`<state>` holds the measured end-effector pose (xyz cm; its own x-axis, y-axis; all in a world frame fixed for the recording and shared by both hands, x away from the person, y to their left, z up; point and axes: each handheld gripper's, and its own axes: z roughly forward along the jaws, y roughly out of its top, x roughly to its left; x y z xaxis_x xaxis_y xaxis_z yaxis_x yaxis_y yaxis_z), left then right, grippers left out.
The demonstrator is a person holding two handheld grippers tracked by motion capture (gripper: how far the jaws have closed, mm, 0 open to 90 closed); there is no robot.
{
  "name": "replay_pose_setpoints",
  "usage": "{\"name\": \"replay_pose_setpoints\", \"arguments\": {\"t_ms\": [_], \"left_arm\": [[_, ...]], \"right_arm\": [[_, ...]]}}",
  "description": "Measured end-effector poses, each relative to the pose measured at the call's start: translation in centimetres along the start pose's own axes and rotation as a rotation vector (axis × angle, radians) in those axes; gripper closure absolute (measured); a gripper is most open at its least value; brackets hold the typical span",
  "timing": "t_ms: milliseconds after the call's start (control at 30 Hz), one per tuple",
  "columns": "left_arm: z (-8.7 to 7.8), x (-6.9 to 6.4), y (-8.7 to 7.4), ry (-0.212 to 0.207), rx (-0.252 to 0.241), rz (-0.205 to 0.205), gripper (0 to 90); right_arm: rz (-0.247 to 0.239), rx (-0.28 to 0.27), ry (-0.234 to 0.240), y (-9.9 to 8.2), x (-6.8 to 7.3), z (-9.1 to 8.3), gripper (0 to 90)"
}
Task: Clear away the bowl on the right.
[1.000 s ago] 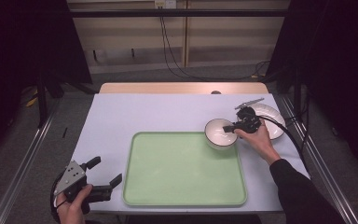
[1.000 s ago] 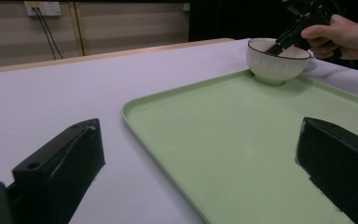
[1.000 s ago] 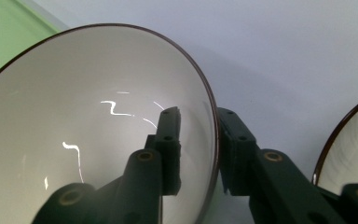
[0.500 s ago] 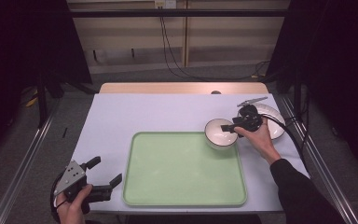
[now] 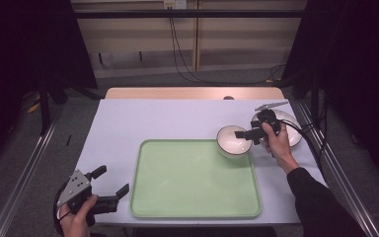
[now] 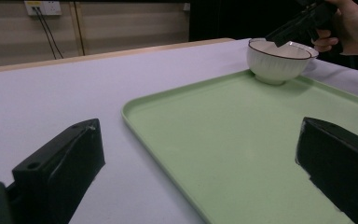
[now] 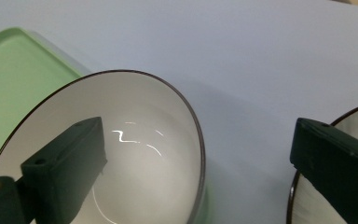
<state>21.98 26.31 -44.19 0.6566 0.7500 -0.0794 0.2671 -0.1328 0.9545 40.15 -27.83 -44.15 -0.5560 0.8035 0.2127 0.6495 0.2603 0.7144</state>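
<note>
A white bowl (image 5: 232, 141) with a dark rim rests at the far right corner of the green tray (image 5: 192, 182). My right gripper (image 5: 247, 137) is open and straddles the bowl's right rim. In the right gripper view (image 7: 198, 149) one jaw hangs inside the bowl (image 7: 135, 154) and the other is outside it, over a white plate (image 7: 307, 205). My left gripper (image 5: 111, 180) is open near the table's front left corner, beside the tray. In the left gripper view (image 6: 203, 147) nothing but the tray (image 6: 223, 135) lies between the jaws, with the bowl (image 6: 277, 63) farther off.
A white plate (image 5: 291, 129) lies on the pale tablecloth (image 5: 153, 118) right of the bowl, partly under the right hand. A cable trails from the right gripper off the table's right edge. Metal frame rails run along both sides of the table.
The right hand has shifted only slightly at the bowl's rim. The bowl, the tray and the left gripper have stayed where they were.
</note>
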Motion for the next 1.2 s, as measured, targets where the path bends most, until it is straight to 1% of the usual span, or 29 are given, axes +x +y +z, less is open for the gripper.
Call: {"name": "replay_pose_setpoints", "arguments": {"t_ms": [33,67,100,133,167,200,233,267,300,333,367,400,467,500,533,567,600,667,733,767,800,833,933,1033,1067,1100,1133,1200], "left_arm": [[0.0,0.0,0.0,0.000,0.000,0.000,1.0],[0.0,0.0,0.0,-0.001,-0.001,0.001,1.0],[0.0,0.0,0.0,0.000,-0.001,0.003,1.0],[0.0,0.0,0.0,0.000,0.000,0.003,1.0],[0.0,0.0,0.0,0.000,0.000,0.003,1.0],[0.0,0.0,0.0,0.001,0.000,0.000,1.0],[0.0,0.0,0.0,0.001,0.000,0.000,1.0],[0.0,0.0,0.0,0.001,0.000,0.000,1.0],[0.0,0.0,0.0,0.002,0.001,0.004,1.0],[0.0,0.1,0.0,0.002,0.003,0.005,1.0],[0.0,0.1,0.0,0.002,0.003,0.005,1.0],[0.0,0.0,0.0,0.002,0.001,0.000,1.0],[0.0,0.0,0.0,0.003,0.001,0.001,1.0],[0.0,0.0,0.0,0.003,0.001,0.001,1.0],[0.0,0.0,0.0,0.004,0.002,0.000,1.0],[0.0,0.0,0.0,0.004,0.002,0.000,1.0],[0.0,0.0,0.0,0.007,0.003,0.003,1.0],[0.0,0.0,0.0,0.004,0.002,0.000,1.0],[0.0,0.0,0.0,0.003,0.002,0.000,1.0],[0.0,0.0,0.0,0.003,0.002,0.000,1.0],[0.0,0.0,0.0,0.004,0.000,0.002,1.0],[0.0,0.0,0.0,0.002,0.001,0.000,1.0],[0.0,0.0,0.0,0.003,0.000,0.000,1.0],[0.0,0.0,0.0,0.002,0.002,-0.001,1.0],[0.0,0.0,0.0,0.002,0.001,-0.001,1.0],[0.1,0.0,0.0,0.001,0.002,-0.001,1.0],[0.1,0.0,0.0,0.000,0.001,-0.002,1.0],[0.1,0.0,0.0,-0.001,-0.001,-0.005,1.0]], "right_arm": [[0.000,0.000,0.000,0.0,0.0,0.0,3.4],[-0.003,-0.004,-0.011,0.0,0.1,-0.1,3.1],[-0.011,-0.024,-0.041,-0.1,0.2,-0.4,2.9],[-0.016,-0.043,-0.048,-0.1,0.2,-0.6,2.9],[-0.016,-0.043,-0.048,-0.1,0.2,-0.6,2.9],[-0.022,-0.062,-0.075,-0.2,0.3,-0.9,2.9],[-0.022,-0.062,-0.075,-0.2,0.3,-0.9,2.9],[-0.018,-0.082,-0.090,-0.3,0.4,-1.3,2.7],[-0.021,-0.087,-0.105,-0.5,0.4,-1.5,2.1],[-0.022,-0.081,-0.115,-0.6,0.4,-1.6,2.1],[-0.022,-0.081,-0.115,-0.6,0.4,-1.6,2.1],[-0.024,-0.087,-0.135,-0.9,0.3,-2.1,2.5],[-0.030,-0.109,-0.159,-1.2,0.3,-2.6,2.1],[-0.022,-0.116,-0.159,-1.2,0.3,-2.9,2.1],[-0.022,-0.129,-0.163,-1.4,0.2,-3.1,2.1],[-0.022,-0.129,-0.163,-1.4,0.2,-3.1,2.1],[-0.034,-0.141,-0.166,-1.6,0.2,-3.5,2.0],[-0.037,-0.142,-0.178,-1.8,0.2,-3.7,2.2],[-0.040,-0.145,-0.179,-2.2,0.3,-4.0,2.1],[-0.029,-0.147,-0.183,-2.3,0.3,-4.1,2.1],[-0.029,-0.147,-0.183,-2.3,0.3,-4.1,2.1],[-0.038,-0.143,-0.193,-2.9,0.5,-4.3,2.0],[-0.040,-0.149,-0.191,-3.5,0.5,-4.7,1.7],[-0.040,-0.148,-0.201,-4.0,0.7,-5.0,1.7],[-0.042,-0.154,-0.205,-4.4,0.8,-5.3,1.7],[-0.045,-0.161,-0.204,-4.6,0.9,-5.5,1.7],[-0.033,-0.165,-0.195,-4.7,1.0,-5.7,1.8],[-0.031,-0.178,-0.186,-5.0,1.1,-6.3,1.8]]}}
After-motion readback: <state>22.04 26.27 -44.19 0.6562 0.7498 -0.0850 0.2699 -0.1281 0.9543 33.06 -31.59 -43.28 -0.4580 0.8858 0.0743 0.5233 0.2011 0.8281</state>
